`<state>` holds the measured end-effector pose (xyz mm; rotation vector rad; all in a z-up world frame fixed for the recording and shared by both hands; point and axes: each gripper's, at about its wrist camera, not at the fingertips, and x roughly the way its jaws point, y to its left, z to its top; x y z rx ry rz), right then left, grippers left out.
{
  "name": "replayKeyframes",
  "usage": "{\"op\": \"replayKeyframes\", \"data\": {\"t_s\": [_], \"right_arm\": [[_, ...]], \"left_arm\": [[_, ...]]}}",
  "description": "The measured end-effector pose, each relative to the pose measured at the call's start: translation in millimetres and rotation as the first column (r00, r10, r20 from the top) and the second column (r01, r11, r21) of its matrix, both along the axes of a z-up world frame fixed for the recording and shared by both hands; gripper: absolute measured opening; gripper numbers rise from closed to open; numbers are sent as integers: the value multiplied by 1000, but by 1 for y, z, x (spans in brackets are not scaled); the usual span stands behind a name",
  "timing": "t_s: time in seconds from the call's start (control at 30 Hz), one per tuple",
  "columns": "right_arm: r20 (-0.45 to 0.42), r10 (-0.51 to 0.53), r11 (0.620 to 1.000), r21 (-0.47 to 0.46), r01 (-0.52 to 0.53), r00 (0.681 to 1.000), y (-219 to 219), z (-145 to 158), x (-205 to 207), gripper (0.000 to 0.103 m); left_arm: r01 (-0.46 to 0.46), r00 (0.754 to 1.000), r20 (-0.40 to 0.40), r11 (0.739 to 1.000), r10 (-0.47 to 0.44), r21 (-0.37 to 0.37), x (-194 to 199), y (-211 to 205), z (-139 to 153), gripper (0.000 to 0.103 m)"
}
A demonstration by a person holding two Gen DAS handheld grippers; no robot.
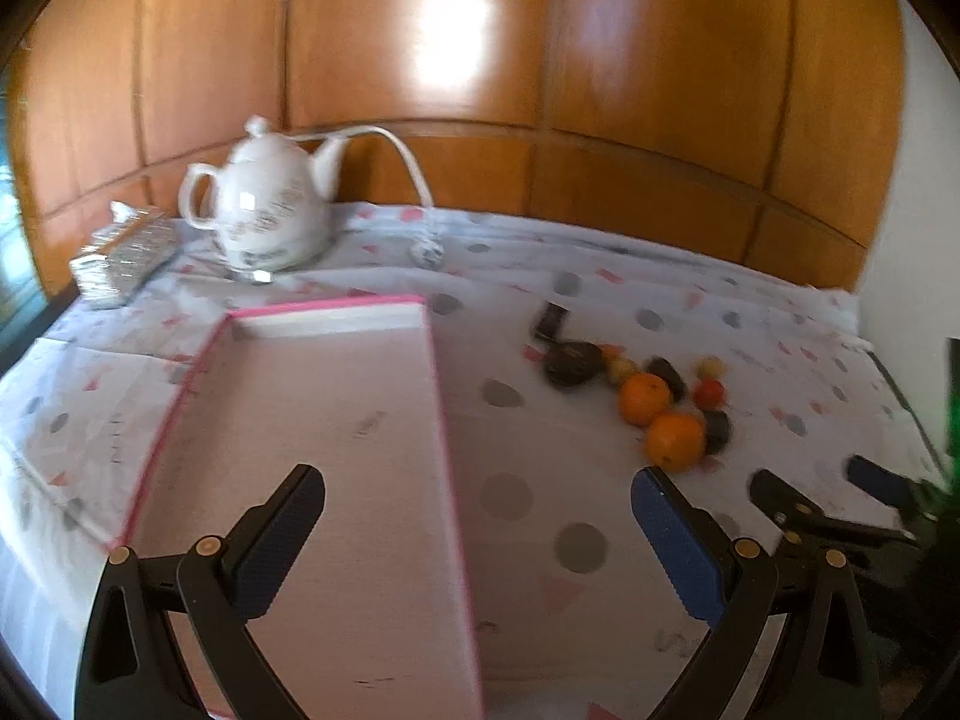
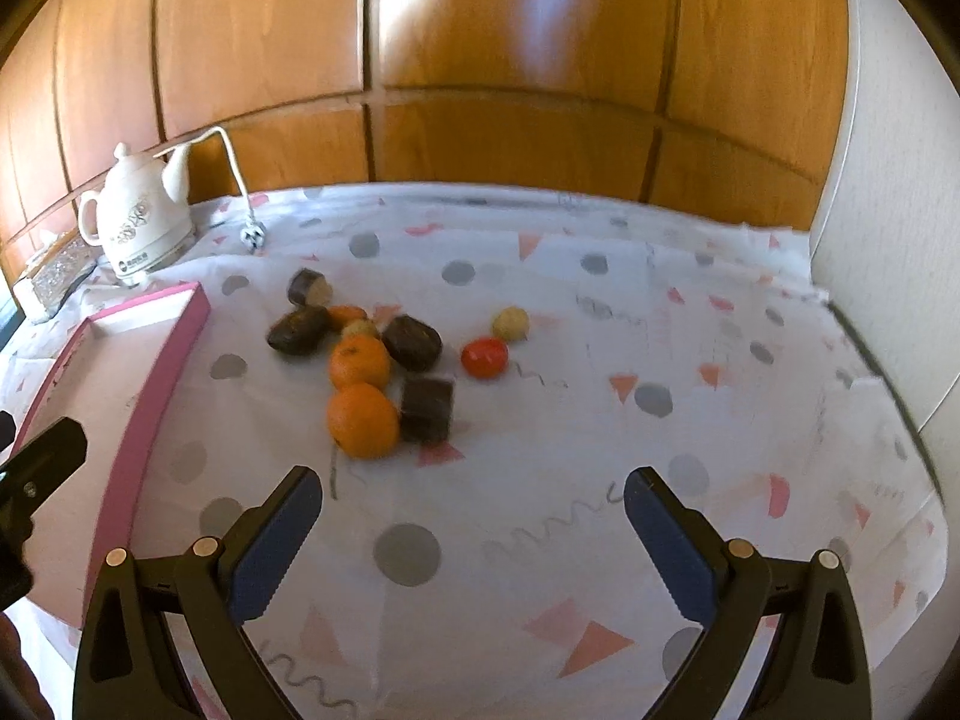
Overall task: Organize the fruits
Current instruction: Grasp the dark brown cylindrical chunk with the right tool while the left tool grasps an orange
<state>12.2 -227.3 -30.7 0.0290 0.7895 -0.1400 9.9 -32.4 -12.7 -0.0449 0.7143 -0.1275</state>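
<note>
A cluster of small fruits lies on the patterned tablecloth: two oranges, several dark brown pieces, a red fruit and a pale yellow one. The oranges also show in the left wrist view. A shallow pink-edged box lies empty on the left. My left gripper is open and empty over the box's right edge. My right gripper is open and empty, hovering in front of the fruits. It also shows in the left wrist view.
A white ceramic kettle with a cord and plug stands at the back left, beside a shiny tissue box. Wooden panelling runs behind the table. A white wall bounds the right side.
</note>
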Motion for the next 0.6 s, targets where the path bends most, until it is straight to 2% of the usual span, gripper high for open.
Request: {"op": "replayKeyframes", "data": {"t_s": [0.07,0.13,0.17,0.23,0.3,0.4,0.53,0.6], "right_arm": [[-20,15,1000,27,-15,1000,-9,-4,3,94],[-41,30,997,67,-27,999,-22,-11,7,78],[-53,33,995,92,-28,998,-31,-14,10,74],[-72,36,987,160,-24,997,-48,-21,13,55],[-87,31,976,217,-12,996,-62,-27,16,44],[-98,22,964,265,5,995,-78,-32,18,40],[-93,58,949,314,-26,994,-81,-32,20,40],[-81,93,935,350,-59,992,-79,-30,21,40]], "left_arm": [[47,999,-24,999,-47,18,3,-11,-4,103],[86,996,-39,994,-84,60,7,-24,-7,103],[110,993,-46,992,-107,69,8,-30,-8,103],[165,984,-75,984,-160,65,12,-40,-12,103],[190,979,-94,979,-183,71,14,-47,-14,103],[221,970,-112,973,-214,60,19,-56,-16,102],[227,960,-168,974,-223,5,34,-64,-23,92],[219,960,-180,976,-215,3,40,-66,-26,88]]}}
